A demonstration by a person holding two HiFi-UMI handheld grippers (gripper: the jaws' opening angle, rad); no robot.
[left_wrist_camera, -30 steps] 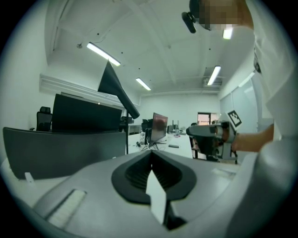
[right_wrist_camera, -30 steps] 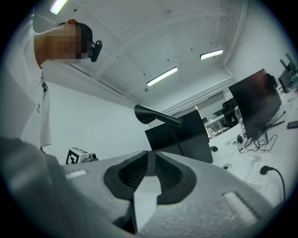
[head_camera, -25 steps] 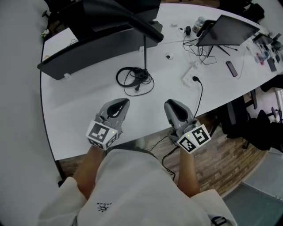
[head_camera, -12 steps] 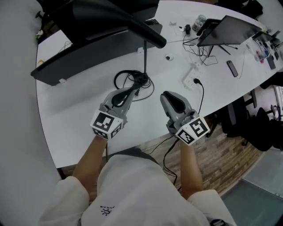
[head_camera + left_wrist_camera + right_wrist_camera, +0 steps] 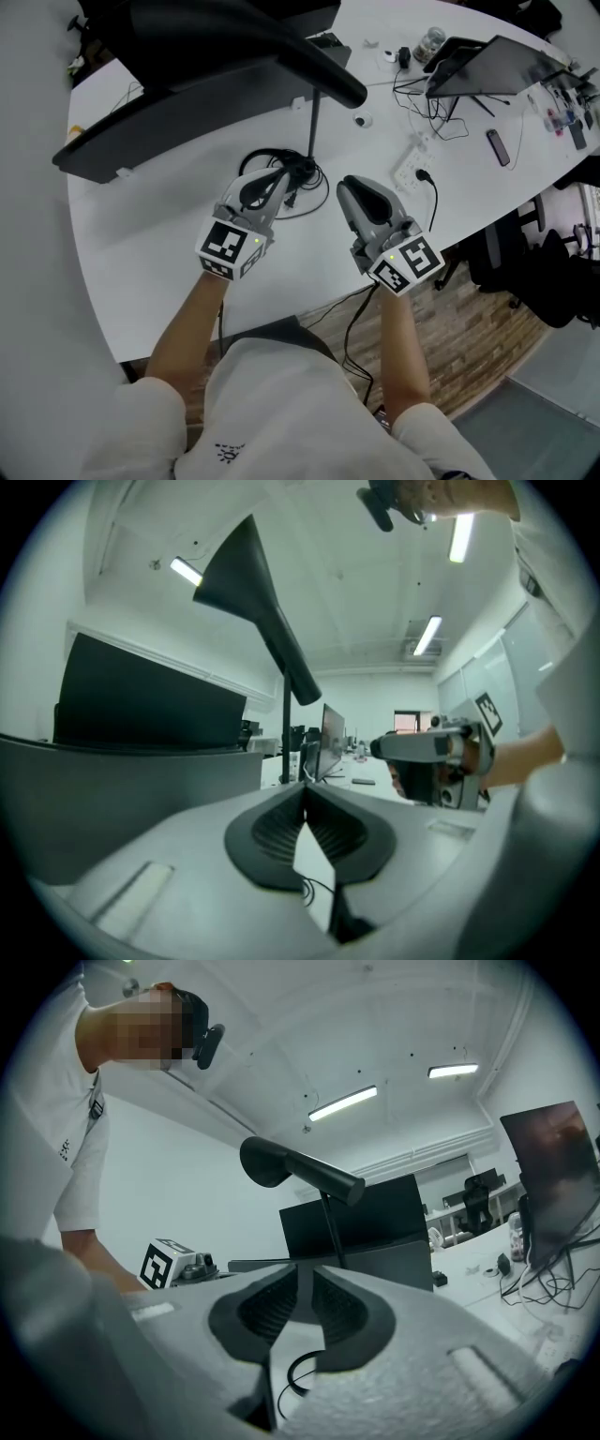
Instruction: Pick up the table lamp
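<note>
A black table lamp stands on the white table [image 5: 141, 253]: a thin pole [image 5: 312, 127], a long dark head [image 5: 281, 47] and a small base inside a coil of black cable [image 5: 267, 169]. My left gripper [image 5: 279, 175] is shut and empty, its tips over the coil just left of the base. My right gripper [image 5: 345, 187] hangs a little right of the coil, jaws drawn together with nothing between them. The left gripper view has the lamp pole [image 5: 285, 728] straight ahead beyond the left gripper [image 5: 305, 794]. In the right gripper view the pole [image 5: 330, 1227] rises behind the right gripper [image 5: 306, 1279].
A big black monitor [image 5: 178, 103] lies behind the lamp. A power strip [image 5: 411, 161] with a trailing cord, a phone [image 5: 497, 147] and a laptop [image 5: 487, 66] with tangled wires sit at the right. The table's front edge runs just under my hands.
Both grippers have moved forward over the table toward the lamp base. The left one now reaches the cable coil. Neither has taken hold of anything.
</note>
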